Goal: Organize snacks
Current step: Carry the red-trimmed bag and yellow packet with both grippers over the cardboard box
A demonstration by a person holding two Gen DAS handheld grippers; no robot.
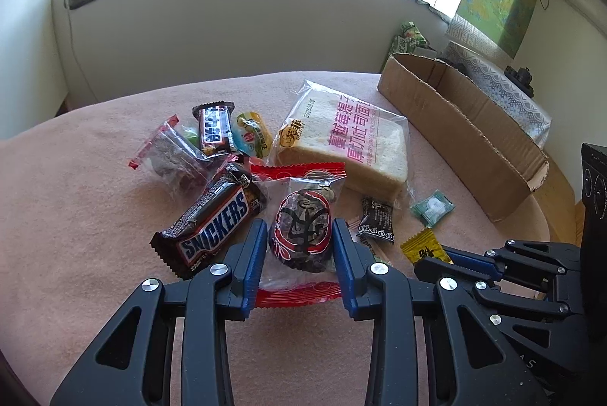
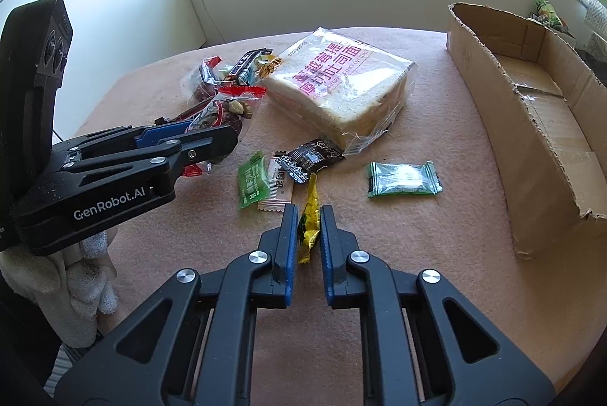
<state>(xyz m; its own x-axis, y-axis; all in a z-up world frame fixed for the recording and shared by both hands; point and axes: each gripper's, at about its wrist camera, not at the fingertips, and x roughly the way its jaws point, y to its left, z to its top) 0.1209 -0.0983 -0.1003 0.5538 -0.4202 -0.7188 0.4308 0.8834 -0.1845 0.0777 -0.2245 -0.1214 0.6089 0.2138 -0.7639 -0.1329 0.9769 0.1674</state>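
My left gripper [image 1: 299, 231] is shut on a dark round cake in a clear packet with red ends [image 1: 301, 235], the pads pressing both sides; it also shows in the right wrist view [image 2: 224, 114]. My right gripper [image 2: 308, 216] is shut on a small yellow candy packet [image 2: 309, 216], held edge-on between the pads; the packet also shows in the left wrist view [image 1: 425, 248]. A Snickers bar [image 1: 212, 224], a bagged bread loaf [image 1: 349, 144] and several small sweets lie on the pink cloth [image 1: 76, 216]. An open cardboard box [image 2: 531, 125] lies at the right.
Near the right gripper lie a green packet [image 2: 251, 184], a pale sachet [image 2: 279, 186], a black sachet [image 2: 311, 157] and a green mint packet [image 2: 402, 178]. A white wall and windowsill are behind. The table edge curves at the right, past the box.
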